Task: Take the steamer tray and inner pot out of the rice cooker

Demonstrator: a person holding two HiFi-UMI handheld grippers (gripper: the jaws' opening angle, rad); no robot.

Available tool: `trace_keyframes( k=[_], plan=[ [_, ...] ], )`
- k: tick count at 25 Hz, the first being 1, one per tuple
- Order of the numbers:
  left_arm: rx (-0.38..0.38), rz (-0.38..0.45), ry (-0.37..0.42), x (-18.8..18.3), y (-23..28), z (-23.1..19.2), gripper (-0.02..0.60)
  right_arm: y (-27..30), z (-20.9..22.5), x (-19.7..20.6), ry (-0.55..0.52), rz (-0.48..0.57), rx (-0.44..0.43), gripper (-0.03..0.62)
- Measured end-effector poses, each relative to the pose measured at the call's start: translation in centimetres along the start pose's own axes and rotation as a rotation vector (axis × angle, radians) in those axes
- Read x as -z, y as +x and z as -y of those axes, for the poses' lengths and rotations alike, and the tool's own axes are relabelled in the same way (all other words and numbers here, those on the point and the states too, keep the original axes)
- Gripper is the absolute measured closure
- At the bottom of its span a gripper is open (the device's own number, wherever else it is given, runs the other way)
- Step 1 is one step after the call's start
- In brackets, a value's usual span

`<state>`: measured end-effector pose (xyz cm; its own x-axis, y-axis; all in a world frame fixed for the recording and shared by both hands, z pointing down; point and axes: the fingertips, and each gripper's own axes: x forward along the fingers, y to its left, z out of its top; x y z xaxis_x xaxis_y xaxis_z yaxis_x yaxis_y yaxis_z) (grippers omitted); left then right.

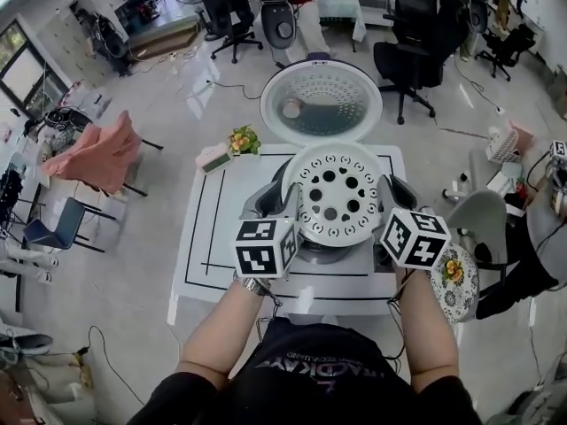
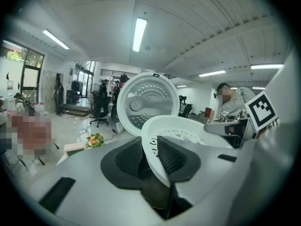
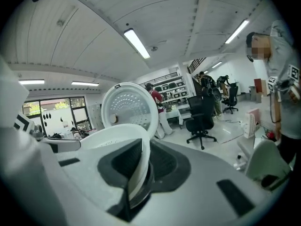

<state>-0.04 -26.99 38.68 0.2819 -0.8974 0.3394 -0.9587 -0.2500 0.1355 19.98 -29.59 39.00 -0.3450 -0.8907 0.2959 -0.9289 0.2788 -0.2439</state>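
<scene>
While left gripper point(image 1: 291, 200) and right gripper point(image 1: 386, 198) have jaws clenched on opposite rims of the steamer tray point(image 1: 335, 193), held above the rice cooker point(image 1: 324, 253): raise both evenly, tray level, clear the cooker before crossing to desk point(image 1: 213, 237).

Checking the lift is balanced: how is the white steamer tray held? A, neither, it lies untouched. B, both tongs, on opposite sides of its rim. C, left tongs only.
B: the left tongs and right tongs each clamp the steamer tray by its rim, one on either side.
</scene>
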Motion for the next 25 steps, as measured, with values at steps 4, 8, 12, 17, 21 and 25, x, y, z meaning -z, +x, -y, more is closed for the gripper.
trace_keyframes(
  k=[4,8,12,17,21,25],
  plan=[
    [-0.094,0.055,-0.018,-0.8,-2.7,-1.3,0.479,0.4,-2.5,-1.1,-0.031,0.016,-0.101,0.539],
    [-0.183,0.095,-0.03,-1.3,-5.2,-2.5,0.48,0.8,-5.0,-1.7,-0.051,0.023,-0.192,0.539],
    [-0.267,0.117,-0.042,-1.4,-8.1,-4.6,0.48,1.3,-8.5,-1.9,-0.069,0.023,-0.276,0.54],
    [-0.357,0.145,-0.067,-1.4,-11.5,-7.9,0.482,2.0,-13.3,-1.8,-0.091,0.02,-0.365,0.54],
    [-0.396,0.154,-0.079,-0.9,-12.9,-10.6,0.483,3.1,-16.5,-1.3,-0.104,0.021,-0.405,0.54],
    [-0.424,0.145,-0.097,-0.2,-14.1,-13.9,0.485,4.4,-19.8,-0.4,-0.112,0.003,-0.426,0.54]
  ],
)
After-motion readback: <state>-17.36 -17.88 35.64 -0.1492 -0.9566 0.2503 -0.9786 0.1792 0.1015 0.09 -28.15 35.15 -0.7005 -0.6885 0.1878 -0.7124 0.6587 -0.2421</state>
